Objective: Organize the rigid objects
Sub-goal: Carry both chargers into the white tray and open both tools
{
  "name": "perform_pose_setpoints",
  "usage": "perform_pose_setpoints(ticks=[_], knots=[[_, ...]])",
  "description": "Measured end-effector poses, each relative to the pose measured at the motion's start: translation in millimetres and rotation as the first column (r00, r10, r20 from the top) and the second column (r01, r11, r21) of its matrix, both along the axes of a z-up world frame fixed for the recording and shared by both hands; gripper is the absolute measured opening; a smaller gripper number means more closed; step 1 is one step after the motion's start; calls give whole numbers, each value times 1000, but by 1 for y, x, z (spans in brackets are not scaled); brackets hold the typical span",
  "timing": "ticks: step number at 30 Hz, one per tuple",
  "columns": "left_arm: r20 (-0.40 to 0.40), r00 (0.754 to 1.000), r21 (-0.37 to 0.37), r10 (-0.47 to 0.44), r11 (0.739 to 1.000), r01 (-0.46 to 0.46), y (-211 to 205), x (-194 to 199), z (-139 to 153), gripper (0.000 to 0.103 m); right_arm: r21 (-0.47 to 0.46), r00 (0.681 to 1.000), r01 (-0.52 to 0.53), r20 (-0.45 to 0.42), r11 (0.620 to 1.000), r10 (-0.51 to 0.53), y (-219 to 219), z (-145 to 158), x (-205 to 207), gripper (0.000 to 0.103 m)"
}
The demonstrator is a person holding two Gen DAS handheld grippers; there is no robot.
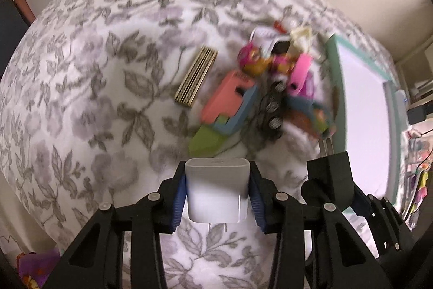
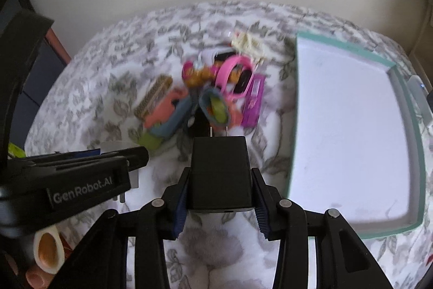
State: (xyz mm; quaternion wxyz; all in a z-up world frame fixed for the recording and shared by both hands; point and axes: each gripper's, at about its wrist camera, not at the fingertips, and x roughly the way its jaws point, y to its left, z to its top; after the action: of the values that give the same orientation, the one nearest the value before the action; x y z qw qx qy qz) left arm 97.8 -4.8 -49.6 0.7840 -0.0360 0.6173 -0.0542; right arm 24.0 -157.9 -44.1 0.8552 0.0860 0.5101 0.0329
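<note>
**Both grippers loaded with chargers**

Left gripper (image 1: 217,194) jaws clamp a white charger (image 1: 216,188); right gripper (image 2: 219,180) jaws clamp a black charger (image 2: 220,175). Both above the floral bed (image 1: 81,72). Beyond: blurred toy pile (image 2: 211,94), teal-rimmed tray (image 2: 297,104) to its right.

Ahead of the left gripper (image 1: 217,194), which clamps a white charger (image 1: 216,191), a heap of toys (image 1: 265,88) blocks the way forward and to the right; a ribbed bar (image 1: 196,77) lies just left of the heap. Further left the floral cover (image 1: 81,99) lies open. The right gripper (image 2: 220,180), clamped on a black charger (image 2: 220,175), faces the same heap straight ahead. To its right the white tray (image 2: 346,132) offers a flat bare floor behind a low green rim.
</note>
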Motion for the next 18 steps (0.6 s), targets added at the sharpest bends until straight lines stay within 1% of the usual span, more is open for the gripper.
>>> perform_pose_setpoints(ticks=[3,7,10,14,18], knots=[[26,1000,-11,-9,1000,10,-8,9,13,44,2,999,25,26,1000,-25,-12,11,4,44],[69,997,-11,-39,999,40,-28,23,27,44,-26,996,68,59,997,-66,-32,23,11,44],[94,993,-12,-65,998,66,-51,22,33,44,-46,990,115,84,992,-110,-52,34,17,44],[128,984,5,-123,992,124,-87,25,47,44,-28,979,176,107,984,-172,-85,43,18,44],[132,974,7,-184,983,185,-122,35,49,44,-28,966,239,107,971,-235,-117,42,25,44]])
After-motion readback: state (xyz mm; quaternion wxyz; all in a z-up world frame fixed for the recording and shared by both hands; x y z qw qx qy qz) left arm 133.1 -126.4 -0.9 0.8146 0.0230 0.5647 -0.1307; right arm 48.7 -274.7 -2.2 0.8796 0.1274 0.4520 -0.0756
